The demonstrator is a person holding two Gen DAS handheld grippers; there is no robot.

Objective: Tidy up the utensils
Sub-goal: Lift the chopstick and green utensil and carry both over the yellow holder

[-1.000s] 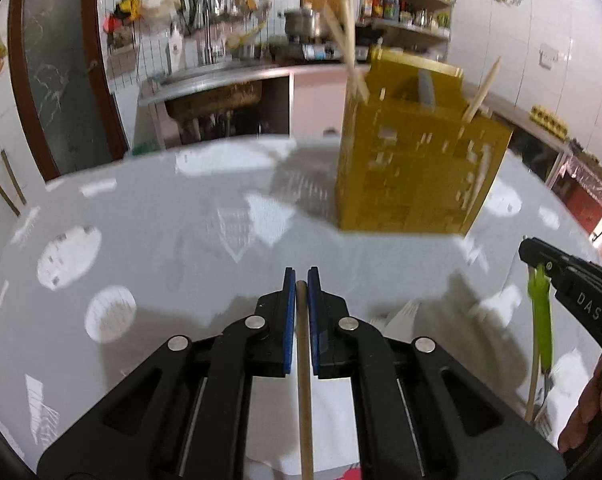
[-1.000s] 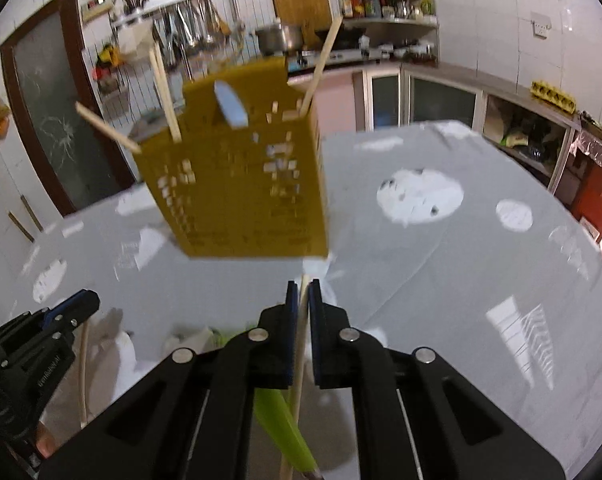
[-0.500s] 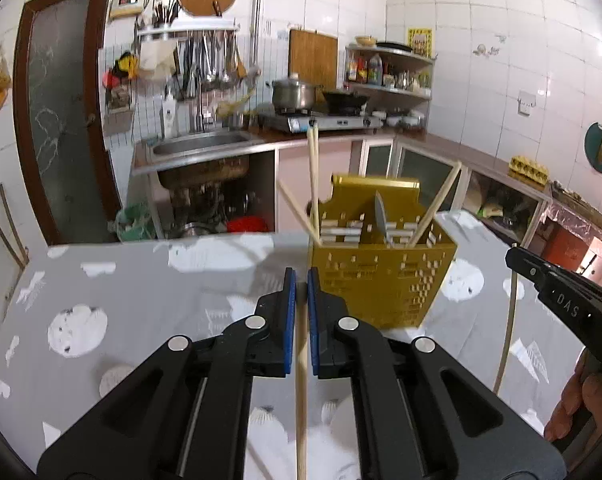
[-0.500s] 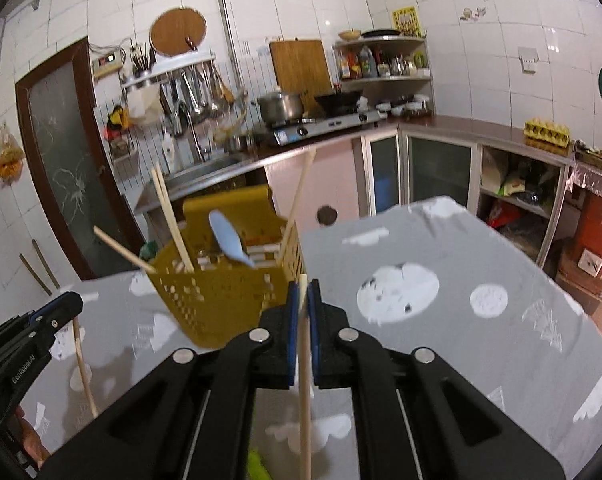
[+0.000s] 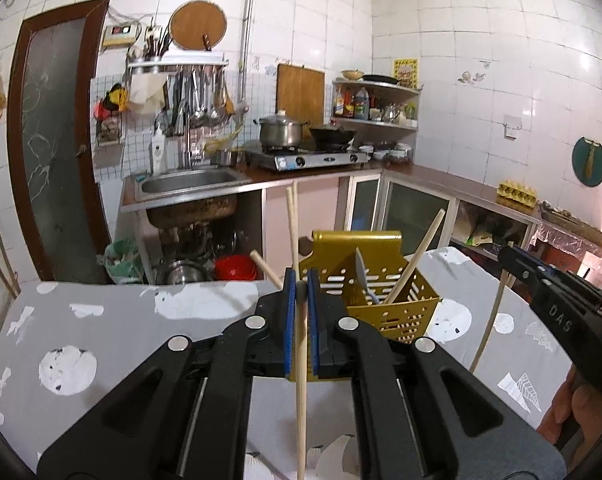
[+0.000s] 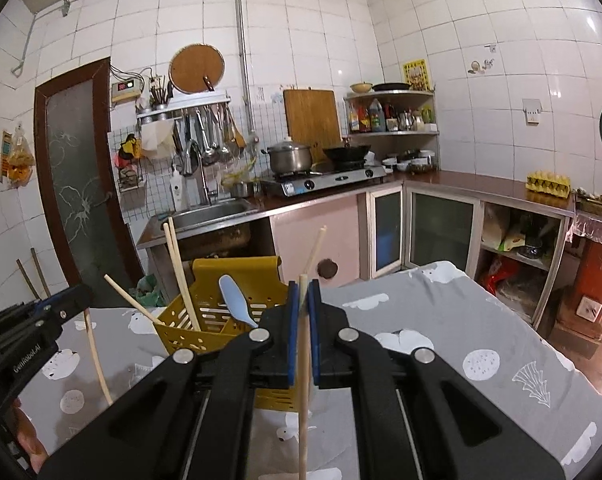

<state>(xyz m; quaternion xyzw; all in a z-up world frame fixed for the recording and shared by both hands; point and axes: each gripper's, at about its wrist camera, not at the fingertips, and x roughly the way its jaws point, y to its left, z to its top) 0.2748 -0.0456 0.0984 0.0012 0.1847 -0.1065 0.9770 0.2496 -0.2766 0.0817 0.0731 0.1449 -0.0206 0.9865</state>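
A yellow slotted utensil caddy [image 5: 397, 312] [image 6: 213, 316] stands on the grey patterned table. It holds several wooden chopsticks [image 5: 417, 256] [image 6: 179, 272] and a pale blue spoon [image 6: 237, 300]. My left gripper [image 5: 301, 284] is shut on a wooden chopstick [image 5: 301, 392], held upright above the table in front of the caddy. My right gripper [image 6: 303, 292] is shut on another wooden chopstick [image 6: 303, 400], also raised, just right of the caddy. Each gripper shows at the edge of the other's view [image 5: 557, 304] [image 6: 29, 332].
The grey tablecloth [image 6: 441, 332] with white prints covers the table; its far edge drops off behind the caddy. Beyond are a sink [image 5: 189, 180], a gas stove with a pot [image 6: 293, 160], cabinets and tiled walls.
Both grippers have lifted and tilted up with their chopsticks. The caddy, close and large a second ago, now sits farther off and lower in both views.
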